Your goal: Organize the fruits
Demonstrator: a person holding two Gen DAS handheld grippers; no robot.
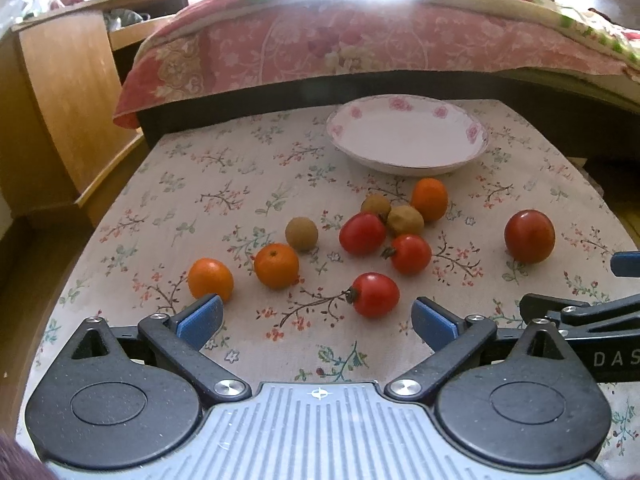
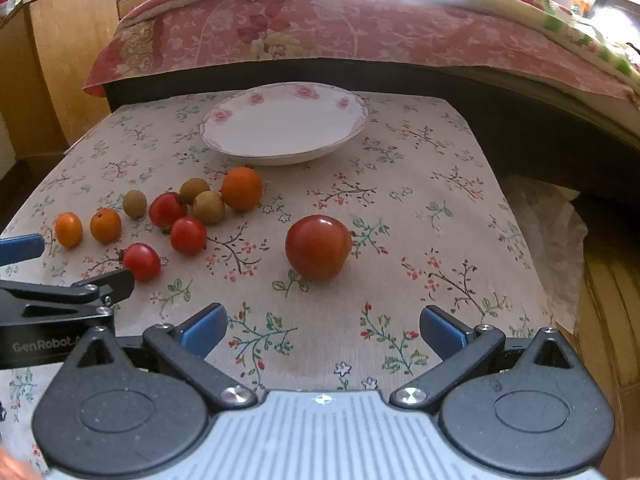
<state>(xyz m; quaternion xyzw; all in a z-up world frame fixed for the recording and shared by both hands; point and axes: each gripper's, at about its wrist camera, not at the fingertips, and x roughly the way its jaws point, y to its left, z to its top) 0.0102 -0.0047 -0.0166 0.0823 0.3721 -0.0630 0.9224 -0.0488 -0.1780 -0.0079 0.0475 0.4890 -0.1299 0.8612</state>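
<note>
An empty white plate with pink roses [image 1: 407,136] [image 2: 285,122] sits at the table's far side. Loose fruit lies in front of it: several red tomatoes, three small oranges and three brown longans. My left gripper [image 1: 318,320] is open, low over the cloth, with one small tomato [image 1: 375,294] just ahead of its fingers and an orange [image 1: 211,279] by its left fingertip. My right gripper [image 2: 323,330] is open too, and the largest tomato [image 2: 318,247] [image 1: 529,236] lies alone ahead of it. Neither gripper holds anything.
The table wears a floral cloth [image 1: 248,184] [image 2: 420,200]. A bed with a pink quilt [image 1: 320,48] runs along the far edge. A wooden cabinet [image 1: 68,100] stands to the left. The right gripper's arm [image 1: 580,316] shows in the left wrist view.
</note>
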